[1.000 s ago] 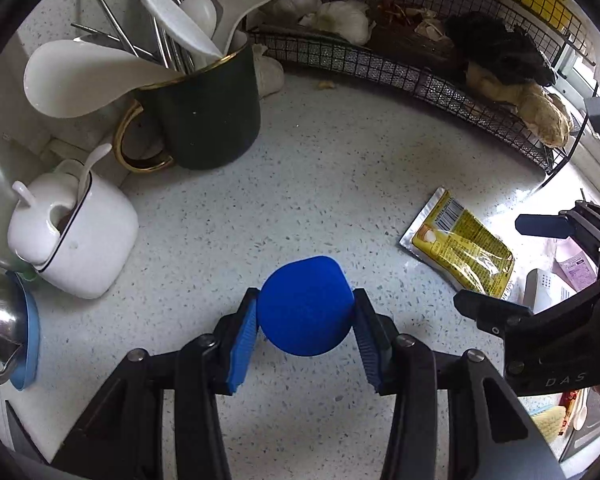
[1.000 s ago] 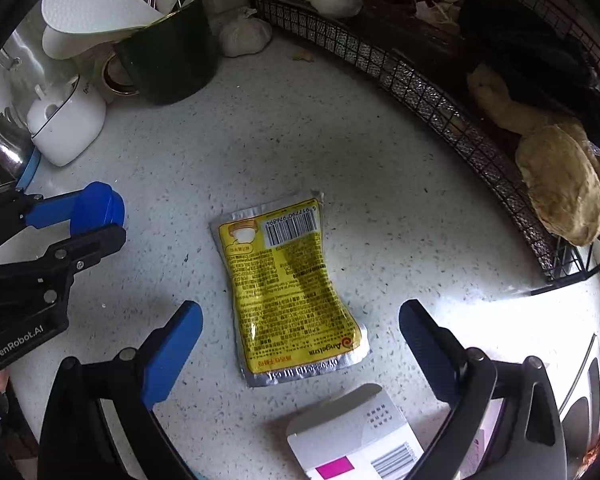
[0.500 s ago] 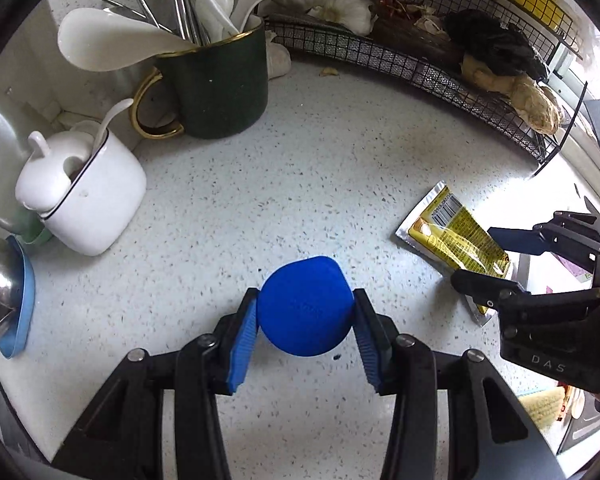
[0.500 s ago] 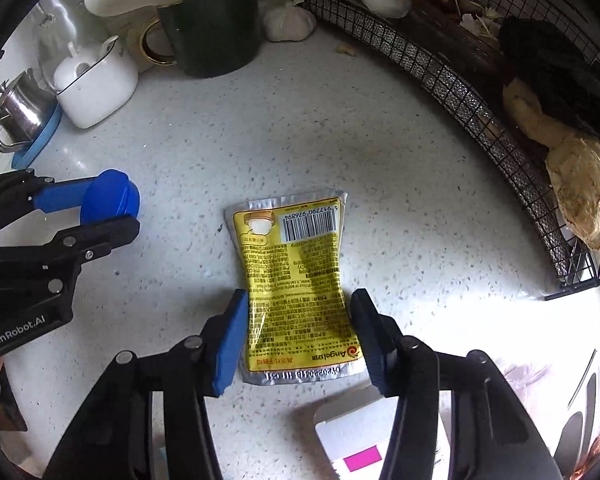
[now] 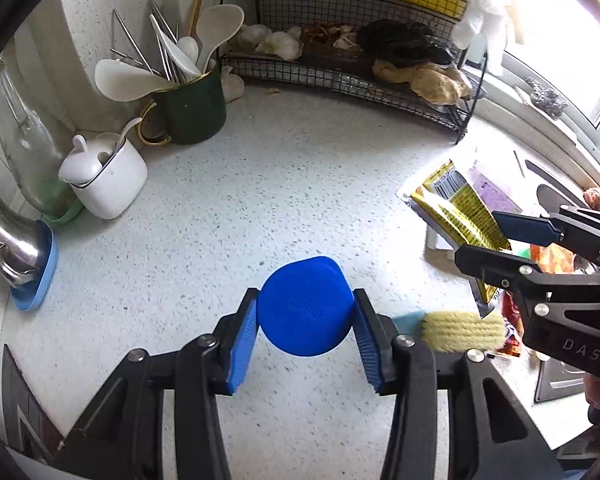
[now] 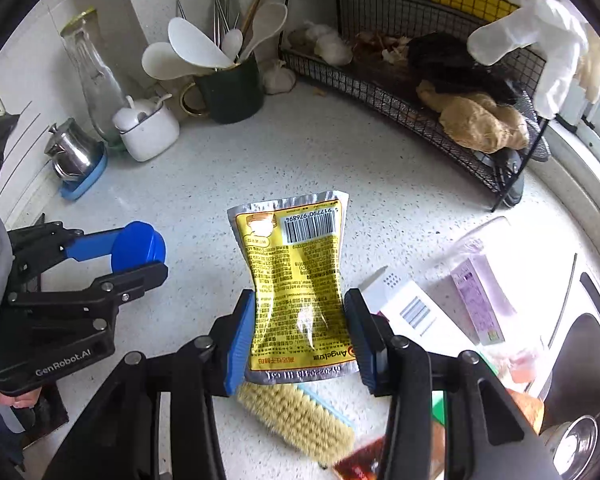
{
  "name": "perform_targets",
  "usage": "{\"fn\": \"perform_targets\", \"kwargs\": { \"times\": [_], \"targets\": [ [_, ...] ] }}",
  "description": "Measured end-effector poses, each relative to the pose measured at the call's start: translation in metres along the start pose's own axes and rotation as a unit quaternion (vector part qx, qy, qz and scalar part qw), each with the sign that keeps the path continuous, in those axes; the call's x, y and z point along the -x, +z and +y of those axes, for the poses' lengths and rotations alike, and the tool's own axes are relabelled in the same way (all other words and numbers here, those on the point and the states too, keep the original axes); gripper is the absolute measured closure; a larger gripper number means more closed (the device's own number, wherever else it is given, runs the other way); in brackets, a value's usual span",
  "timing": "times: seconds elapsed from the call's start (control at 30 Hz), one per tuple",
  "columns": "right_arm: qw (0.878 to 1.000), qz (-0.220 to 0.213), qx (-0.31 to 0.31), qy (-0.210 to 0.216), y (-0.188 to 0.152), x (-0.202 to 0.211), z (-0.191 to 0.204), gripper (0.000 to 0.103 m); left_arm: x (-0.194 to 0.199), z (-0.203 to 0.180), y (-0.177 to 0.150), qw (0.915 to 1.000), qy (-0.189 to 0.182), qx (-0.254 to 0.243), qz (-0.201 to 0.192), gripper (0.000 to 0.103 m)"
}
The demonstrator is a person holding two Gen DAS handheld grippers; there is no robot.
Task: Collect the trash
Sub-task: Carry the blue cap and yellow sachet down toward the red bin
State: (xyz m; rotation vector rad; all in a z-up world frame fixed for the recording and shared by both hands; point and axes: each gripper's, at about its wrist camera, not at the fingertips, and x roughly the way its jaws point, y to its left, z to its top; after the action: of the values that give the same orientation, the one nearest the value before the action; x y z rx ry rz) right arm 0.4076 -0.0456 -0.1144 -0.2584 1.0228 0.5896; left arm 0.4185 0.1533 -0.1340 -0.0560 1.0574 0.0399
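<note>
My left gripper (image 5: 305,316) is shut on a round blue plastic lid (image 5: 306,306) and holds it above the speckled white counter (image 5: 260,184); both show at the left of the right wrist view, the gripper (image 6: 140,254) and the lid (image 6: 139,246). My right gripper (image 6: 299,322) is shut on a yellow and silver sachet (image 6: 296,280) with a barcode and holds it lifted off the counter. The sachet also shows at the right of the left wrist view (image 5: 456,210), pinched by the right gripper (image 5: 500,240).
A wire rack (image 6: 420,80) with garlic and ginger stands at the back. A green utensil mug (image 5: 192,108), white sugar pot (image 5: 108,176), glass bottle (image 5: 24,140) and steel jug (image 5: 8,240) stand left. A scrub brush (image 6: 296,420), white box (image 6: 416,316) and purple packet (image 6: 476,300) lie below right.
My right gripper closed on the yellow sachet and lifted it off the counter. Both grippers have pulled back and up; the left still holds the blue lid.
</note>
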Motion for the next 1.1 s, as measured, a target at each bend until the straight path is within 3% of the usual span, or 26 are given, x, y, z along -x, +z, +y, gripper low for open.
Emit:
{"fn": "perform_targets", "kwargs": {
  "times": [0.2,0.33,0.5,0.63,0.9,1.1],
  "targets": [
    [0.999,-0.03,-0.014,-0.009,-0.07,0.063,-0.014,0.061,0.042,-0.045,-0.04,0.9997,-0.005,-0.018,-0.017,0.06],
    [0.999,-0.037,-0.031,-0.011,-0.109,0.082,-0.016,0.061,0.068,-0.082,-0.077,0.9989,-0.012,-0.035,-0.03,0.06],
    [0.997,-0.037,-0.062,-0.02,-0.176,0.113,-0.016,0.061,0.097,-0.135,-0.133,0.9976,-0.025,-0.053,-0.036,0.06],
    [0.995,-0.04,-0.09,-0.026,-0.233,0.135,-0.02,0.061,0.113,-0.182,-0.182,0.9939,-0.032,-0.098,-0.04,0.06],
    [0.984,-0.021,-0.163,-0.066,-0.325,0.168,-0.034,0.061,0.119,-0.255,-0.248,0.9838,-0.069,-0.166,-0.003,0.06],
    [0.97,0.003,-0.23,-0.081,-0.38,0.171,-0.047,0.061,0.1,-0.303,-0.287,0.9715,-0.102,-0.21,0.04,0.06]
  ]
}}
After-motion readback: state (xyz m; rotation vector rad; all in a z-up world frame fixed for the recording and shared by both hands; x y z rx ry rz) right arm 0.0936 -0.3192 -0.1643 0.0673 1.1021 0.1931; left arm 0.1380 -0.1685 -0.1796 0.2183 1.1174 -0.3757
